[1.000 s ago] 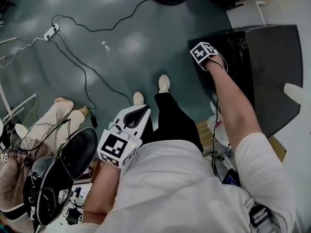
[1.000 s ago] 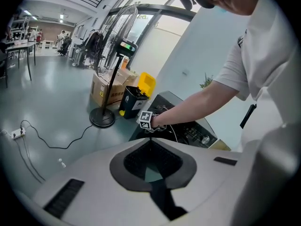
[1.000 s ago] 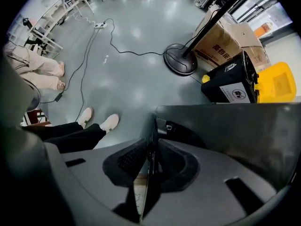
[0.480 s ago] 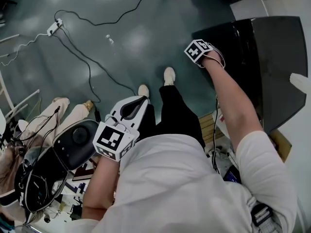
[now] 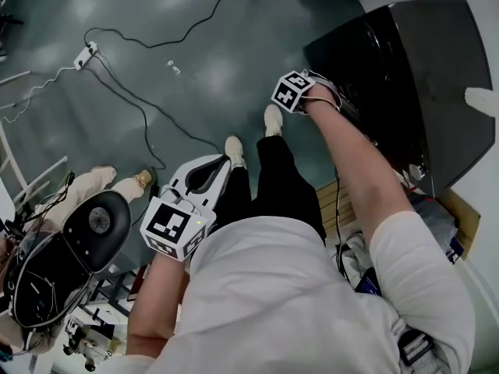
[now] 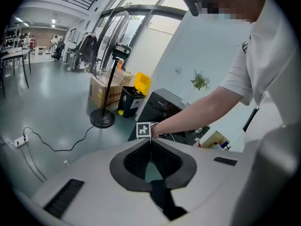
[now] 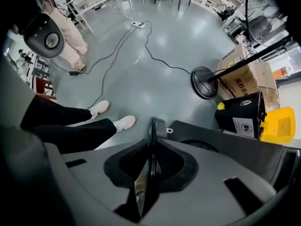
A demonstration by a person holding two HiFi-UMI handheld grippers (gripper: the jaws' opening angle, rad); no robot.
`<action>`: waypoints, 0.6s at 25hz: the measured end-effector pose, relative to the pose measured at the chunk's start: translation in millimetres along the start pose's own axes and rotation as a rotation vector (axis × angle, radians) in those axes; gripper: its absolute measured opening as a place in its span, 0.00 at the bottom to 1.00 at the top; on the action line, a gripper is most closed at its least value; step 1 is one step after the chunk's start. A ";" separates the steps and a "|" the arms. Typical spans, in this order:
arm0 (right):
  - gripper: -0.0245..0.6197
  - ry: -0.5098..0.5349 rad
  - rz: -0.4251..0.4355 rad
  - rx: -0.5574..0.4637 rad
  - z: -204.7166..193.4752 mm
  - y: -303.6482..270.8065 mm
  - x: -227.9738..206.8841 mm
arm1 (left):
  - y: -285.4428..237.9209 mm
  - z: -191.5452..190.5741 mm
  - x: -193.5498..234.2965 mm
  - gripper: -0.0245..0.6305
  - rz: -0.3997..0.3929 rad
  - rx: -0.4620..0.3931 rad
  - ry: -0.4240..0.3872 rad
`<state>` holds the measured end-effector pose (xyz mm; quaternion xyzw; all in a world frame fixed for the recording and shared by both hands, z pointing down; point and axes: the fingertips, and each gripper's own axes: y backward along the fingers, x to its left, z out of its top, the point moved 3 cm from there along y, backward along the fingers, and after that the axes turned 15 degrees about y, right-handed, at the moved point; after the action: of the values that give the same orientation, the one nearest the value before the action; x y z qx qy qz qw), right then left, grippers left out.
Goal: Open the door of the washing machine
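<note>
The black washing machine (image 5: 421, 68) stands at the right of the head view, with its dark front (image 7: 225, 140) below my right gripper. My right gripper (image 5: 300, 93) points almost straight down at the machine's near left corner. The door (image 7: 149, 173) shows edge-on between its jaws, its latch (image 7: 161, 126) just past the tips. Those jaws (image 7: 151, 145) are closing, and the pads lie against the door's edge. My left gripper (image 5: 222, 162) hangs over the floor by my legs, apart from the machine. Its jaws (image 6: 150, 142) meet at the tips with nothing between them.
Cables and a power strip (image 5: 82, 54) lie on the green floor. A fan's round base (image 7: 204, 82), cardboard boxes (image 7: 244, 81) and a yellow-lidded bin (image 7: 277, 124) stand beyond the machine. Another person's legs (image 5: 101, 179) and a black padded seat (image 5: 97, 220) are at the left.
My right gripper has moved left and toward me, away from the machine's top, taking the door's edge along. The left gripper has drifted a little left.
</note>
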<state>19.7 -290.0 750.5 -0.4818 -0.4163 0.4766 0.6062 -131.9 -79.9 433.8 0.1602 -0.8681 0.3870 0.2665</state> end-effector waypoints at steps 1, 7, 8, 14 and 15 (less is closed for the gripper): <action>0.15 0.014 -0.002 -0.001 4.1 3.1 5.7 | 4.2 -1.1 -0.3 0.07 -0.004 0.003 0.000; 0.14 0.093 -0.009 -0.015 14.0 7.2 39.4 | 13.6 -13.3 -6.6 0.07 -0.017 0.002 0.000; 0.14 0.104 -0.010 -0.017 16.0 7.1 44.9 | 15.5 -15.9 -6.1 0.07 -0.018 0.001 -0.002; 0.14 0.157 -0.008 -0.020 24.6 10.1 74.5 | 26.7 -26.2 -0.4 0.07 -0.025 -0.007 -0.002; 0.14 0.165 -0.007 -0.019 25.7 10.4 79.7 | 28.5 -27.7 0.0 0.07 -0.028 -0.008 -0.003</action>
<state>8.9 -206.3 748.9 -0.5236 -0.3711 0.4292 0.6355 -136.3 -40.4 432.5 0.1717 -0.8676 0.3796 0.2713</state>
